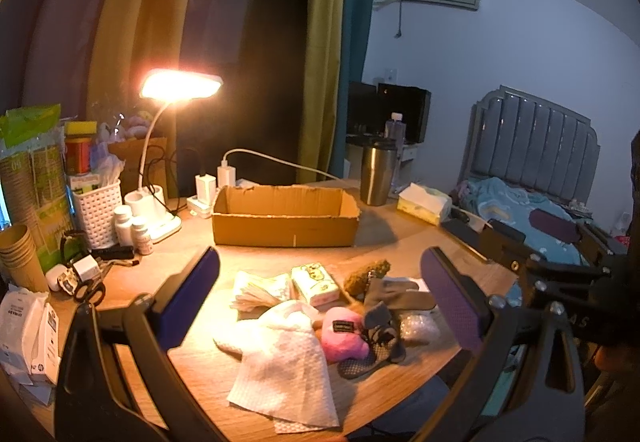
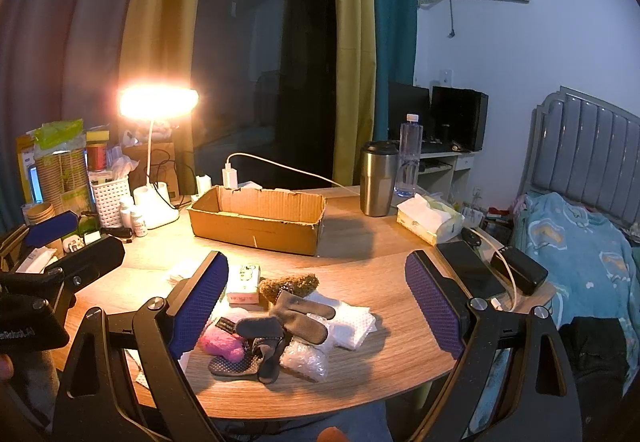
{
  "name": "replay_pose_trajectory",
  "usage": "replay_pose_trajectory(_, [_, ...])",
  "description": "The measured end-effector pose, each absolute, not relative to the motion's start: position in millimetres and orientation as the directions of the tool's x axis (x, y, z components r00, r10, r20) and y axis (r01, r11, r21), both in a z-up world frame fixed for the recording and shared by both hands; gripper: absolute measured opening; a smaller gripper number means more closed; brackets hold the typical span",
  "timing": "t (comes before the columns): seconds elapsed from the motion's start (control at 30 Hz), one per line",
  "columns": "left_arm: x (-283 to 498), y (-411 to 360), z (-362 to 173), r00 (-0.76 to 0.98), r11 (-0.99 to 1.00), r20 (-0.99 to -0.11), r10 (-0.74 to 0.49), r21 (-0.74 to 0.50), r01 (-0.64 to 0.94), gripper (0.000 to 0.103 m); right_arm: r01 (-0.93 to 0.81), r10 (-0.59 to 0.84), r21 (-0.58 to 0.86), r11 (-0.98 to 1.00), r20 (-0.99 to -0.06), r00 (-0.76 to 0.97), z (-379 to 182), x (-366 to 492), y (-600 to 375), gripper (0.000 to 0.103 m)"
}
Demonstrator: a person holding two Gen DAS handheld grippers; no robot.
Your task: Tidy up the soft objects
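Note:
A heap of soft things lies on the wooden table's near side: a white cloth (image 1: 280, 366), a pink plush (image 1: 342, 334) (image 2: 222, 342), grey socks (image 1: 384, 306) (image 2: 296, 316), a brown fuzzy piece (image 1: 366, 274) (image 2: 288, 284), a tissue pack (image 1: 316, 282) (image 2: 244, 284), and bubble wrap (image 2: 302, 358). An open, empty cardboard box (image 1: 284, 220) (image 2: 256, 220) stands behind the heap. My left gripper (image 1: 320, 298) is open above the heap. My right gripper (image 2: 316, 304) is open above it too. Neither holds anything.
A lit desk lamp (image 1: 180, 84), white basket (image 1: 98, 210), pill bottles (image 1: 132, 226), paper cups (image 1: 18, 254) and scissors (image 1: 88, 288) crowd the left. A steel tumbler (image 2: 376, 178), tissue box (image 2: 428, 218), phone (image 2: 470, 270) and power bank (image 2: 518, 270) sit right. A bed (image 2: 580, 242) is beyond.

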State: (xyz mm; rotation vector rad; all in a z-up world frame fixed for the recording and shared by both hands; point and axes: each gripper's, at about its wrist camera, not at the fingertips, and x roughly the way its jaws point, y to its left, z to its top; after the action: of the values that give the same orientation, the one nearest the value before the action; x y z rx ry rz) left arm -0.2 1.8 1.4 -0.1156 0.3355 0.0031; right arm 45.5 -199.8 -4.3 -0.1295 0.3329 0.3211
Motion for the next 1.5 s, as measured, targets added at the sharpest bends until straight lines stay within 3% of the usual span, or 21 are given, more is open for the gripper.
replay_pose_trajectory(1.5, [4.4, -1.2, -0.3, 0.94, 0.995, -0.342, -0.014, -0.095, -0.019, 0.101, -0.335, 0.292, -0.07, 0.94, -0.345, 0.892, -4.7, 45.6, -198.9, 0.092])
